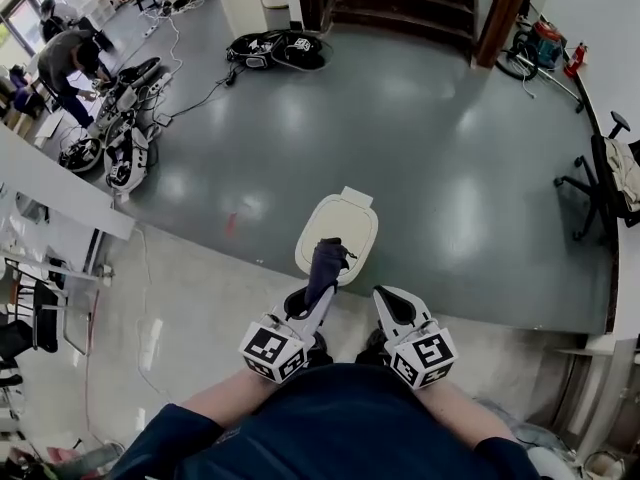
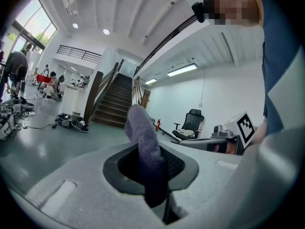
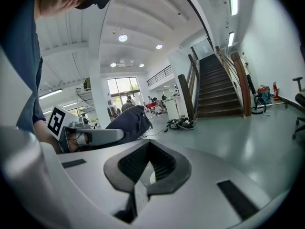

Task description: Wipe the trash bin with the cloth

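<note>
The left hand-held gripper (image 1: 312, 303) pinches the cloth (image 1: 324, 266) (right hand-held gripper (image 1: 393, 308) closed, empty), so I'd press it flat on the trash bin (image 1: 350, 223) and sweep.

Soft fuzzy cloth (image 2: 143, 142), smooth plastic trash bin (image 1: 340, 226), glossy reflective floor (image 1: 420, 148).
</note>
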